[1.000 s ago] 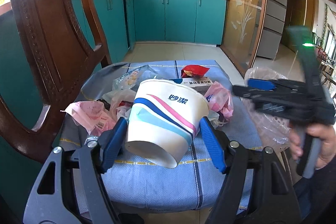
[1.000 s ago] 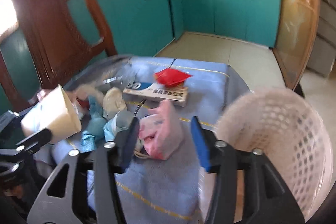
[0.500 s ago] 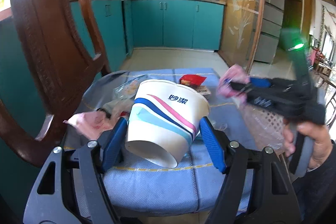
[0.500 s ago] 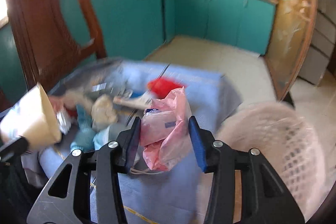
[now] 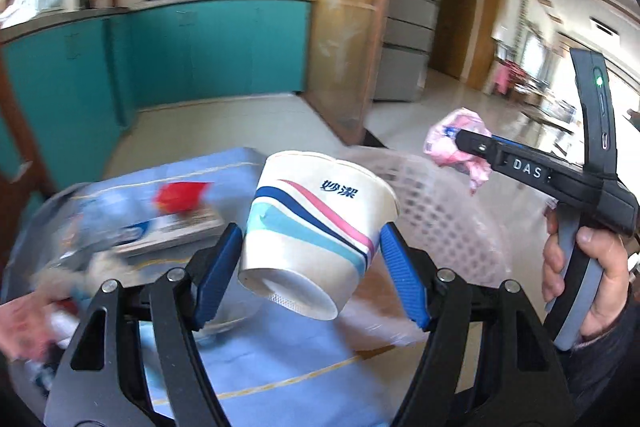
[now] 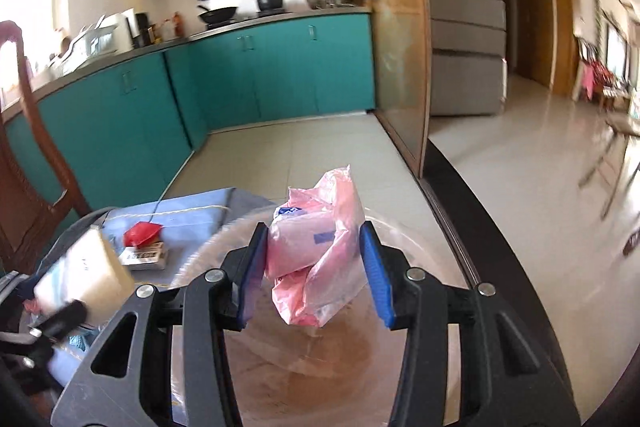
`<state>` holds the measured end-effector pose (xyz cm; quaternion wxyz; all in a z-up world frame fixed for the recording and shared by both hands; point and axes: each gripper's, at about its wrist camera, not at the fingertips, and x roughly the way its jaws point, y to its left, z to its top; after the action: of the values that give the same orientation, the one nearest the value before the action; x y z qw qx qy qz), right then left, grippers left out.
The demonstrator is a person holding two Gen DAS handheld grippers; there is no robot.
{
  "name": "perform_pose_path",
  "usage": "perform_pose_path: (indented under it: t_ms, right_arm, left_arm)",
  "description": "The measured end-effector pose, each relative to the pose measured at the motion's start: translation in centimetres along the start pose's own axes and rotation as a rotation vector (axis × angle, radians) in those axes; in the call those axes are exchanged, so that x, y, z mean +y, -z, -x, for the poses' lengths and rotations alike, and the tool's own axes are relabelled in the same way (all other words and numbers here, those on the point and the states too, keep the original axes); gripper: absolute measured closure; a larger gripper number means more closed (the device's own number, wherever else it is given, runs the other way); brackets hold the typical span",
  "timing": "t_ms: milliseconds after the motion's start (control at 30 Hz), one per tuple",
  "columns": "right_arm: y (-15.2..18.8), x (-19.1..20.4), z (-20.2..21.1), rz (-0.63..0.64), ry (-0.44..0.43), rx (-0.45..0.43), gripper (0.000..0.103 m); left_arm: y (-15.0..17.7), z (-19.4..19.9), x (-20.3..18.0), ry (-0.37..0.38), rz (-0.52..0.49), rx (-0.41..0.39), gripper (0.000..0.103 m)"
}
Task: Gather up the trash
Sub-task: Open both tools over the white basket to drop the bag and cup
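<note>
- The blue cloth covers the surface; a red wrapper and flat box sit near its far edge.
- The mesh basket is just off the cloth's right edge, mouth open upward, bare floor past it.
- The left gripper is clamped on a paper cup, tilted with its rim pointing up and away, base toward the camera, held above the cloth.
- The right gripper is squeezed on a crumpled pink plastic bag, long axis roughly upright, hanging over the basket.
</note>
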<state>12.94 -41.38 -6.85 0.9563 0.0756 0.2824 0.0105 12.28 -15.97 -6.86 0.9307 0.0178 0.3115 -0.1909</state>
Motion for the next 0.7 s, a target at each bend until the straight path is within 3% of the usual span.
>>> perform_pose_path:
  t_ms: [133, 200, 233, 300, 400, 433, 567, 700]
  right_arm:
    - [0.4, -1.2, -0.4, -0.040, 0.000, 0.029, 0.056]
    - [0.5, -1.0, -0.8, -0.037, -0.008, 0.045, 0.051]
    - [0.4, -0.8, -1.2, -0.035, -0.010, 0.052, 0.048]
    - [0.4, -0.3, -1.5, -0.023, -0.011, 0.058, 0.036]
    - [0.3, 0.7, -1.4, 0.003, -0.023, 0.047, 0.028]
    - [0.2, 1.0, -1.4, 0.013, -0.028, 0.043, 0.028]
    - [0.1, 3.5, -1.4, 0.066, -0.081, 0.024, 0.027]
    - [0.8, 7.7, -2.2, 0.136, -0.183, 0.052, 0.027]
  left_arm:
    - [-0.6, -3.5, -2.9, 0.092, -0.056, 0.039, 0.030]
    - [-0.7, -4.8, -4.1, 0.110, -0.101, 0.043, 0.017]
    - [-0.6, -5.2, -4.4, 0.092, -0.117, 0.037, 0.015]
    - [-0.3, -5.5, -4.2, 0.034, -0.130, 0.040, 0.015]
    - [0.3, -4.0, -2.3, -0.052, -0.081, 0.028, 0.014]
    - [0.5, -3.5, -1.9, -0.081, -0.070, 0.018, 0.014]
    - [2.3, 0.5, 1.9, -0.315, -0.011, -0.051, 0.014]
    - [4.7, 4.4, 5.7, -0.450, 0.050, -0.052, 0.014]
